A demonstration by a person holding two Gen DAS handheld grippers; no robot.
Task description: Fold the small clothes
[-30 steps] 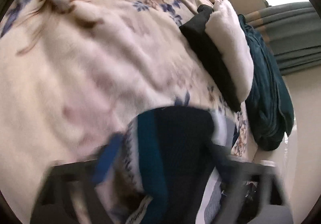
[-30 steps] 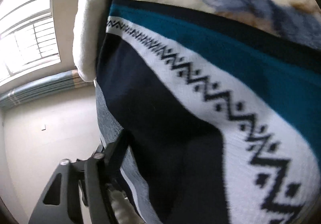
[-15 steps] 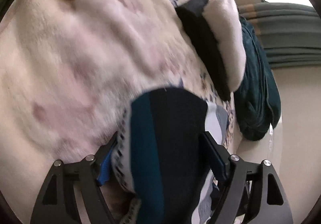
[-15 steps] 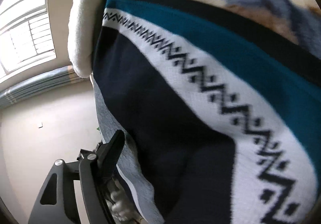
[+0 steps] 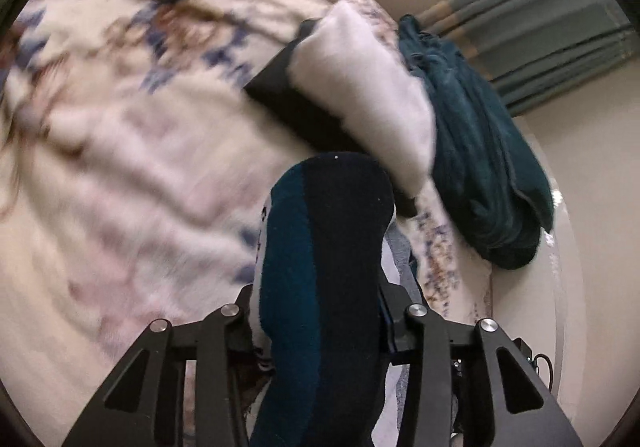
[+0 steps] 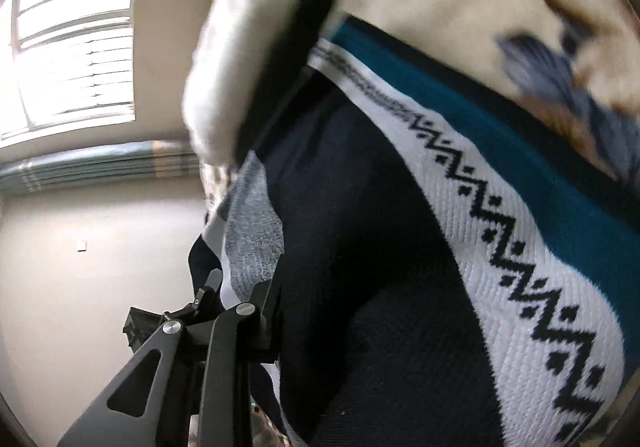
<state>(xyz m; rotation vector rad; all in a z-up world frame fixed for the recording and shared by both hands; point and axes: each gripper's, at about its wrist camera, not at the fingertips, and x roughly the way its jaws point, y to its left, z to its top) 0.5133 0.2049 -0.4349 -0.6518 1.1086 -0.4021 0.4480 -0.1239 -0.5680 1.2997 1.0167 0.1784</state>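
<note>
Left wrist view: the left gripper (image 5: 318,303) is clamped on a knitted sock (image 5: 324,287), navy with a teal band. The fabric fills the gap between the two black fingers (image 5: 244,311) and hides their tips. The sock rises from the jaws and ends in a rounded fold, above a floral blanket (image 5: 120,151) that is smeared with blur. Its lower part runs out of the bottom of the frame. Beyond the sock lies a white fleece piece (image 5: 360,87) on a black backing, its lower end tucked behind the sock. Just beside that sits a crumpled teal cloth (image 5: 480,151), with a grey-green curtain (image 5: 552,43) behind it.

Right wrist view: the same sock (image 6: 400,247) fills most of the frame, showing navy, a white band with a black zigzag, teal, and a grey patch. It is cut off at the right and bottom edges. Only one finger (image 6: 224,363) of the right gripper (image 6: 276,331) shows, pressed against the sock's edge. The other finger is hidden behind the fabric, so whether the jaws are closed cannot be told. The fleece piece (image 6: 236,59) and blanket (image 6: 460,7) above are blurred. A bright window (image 6: 76,55) is at the left.
</note>
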